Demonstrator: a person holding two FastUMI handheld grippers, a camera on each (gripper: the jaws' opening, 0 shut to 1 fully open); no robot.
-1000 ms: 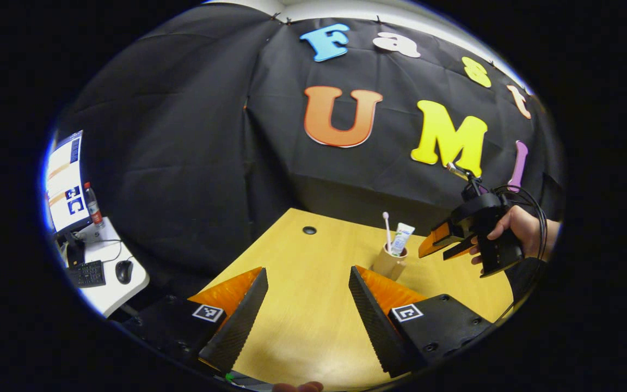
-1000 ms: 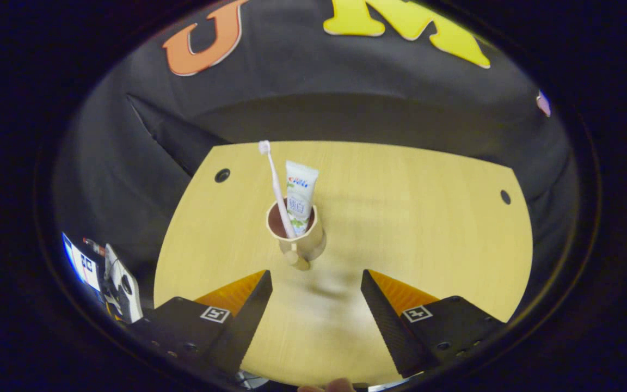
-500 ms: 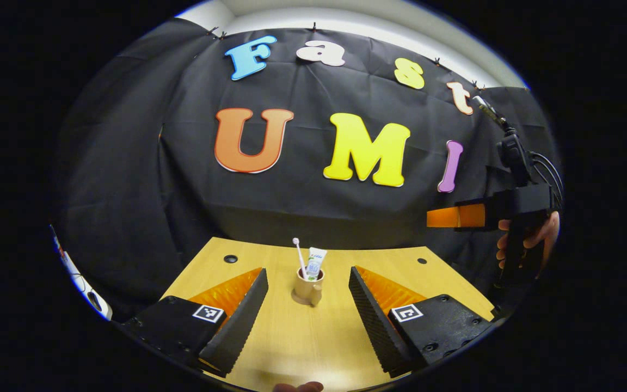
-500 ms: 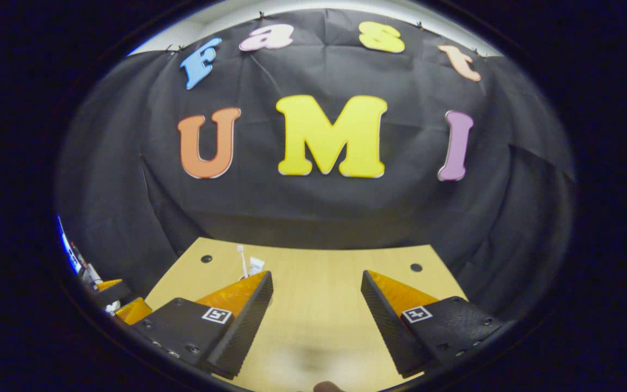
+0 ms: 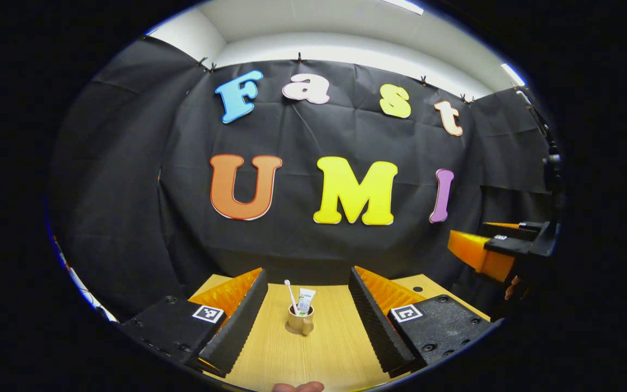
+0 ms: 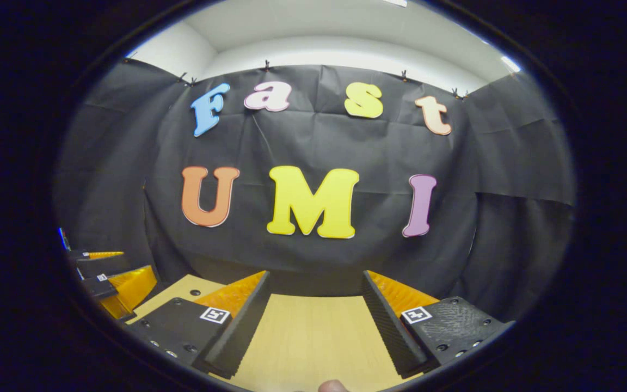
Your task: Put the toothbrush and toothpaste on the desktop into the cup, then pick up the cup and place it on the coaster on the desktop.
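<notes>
So, cup (image 5: 299,321) stands upright on the worktop (image 5: 319,348), seen between the left hand-held gripper (image 5: 308,305) fingers but well beyond them, not touched. Toothbrush (image 5: 291,296) and toothpaste (image 5: 305,301) are already inside, both sticking up past the rim, brush leaning left. Cup sits on a slightly wider base, probably the coaster; cannot tell for sure.

Handling, judged: small cup, looks light and rigid, likely smooth-walled so a bit slippery; the tall contents make it top-heavy, so keep it upright. Best hold is across the body below the rim, or at the small handle facing the camera. Toothpaste tube is soft, brush thin and stiff; neither is good to pull on.

Both hand-held grippers have jaws spread wide with nothing between them. Right hand-held gripper (image 6: 316,321) is over bare worktop, and it shows at the far right of the left gripper view, raised.

Worktop is flat, pale wood grain, with cable holes near the back. Black cloth walls, white ceiling above.
</notes>
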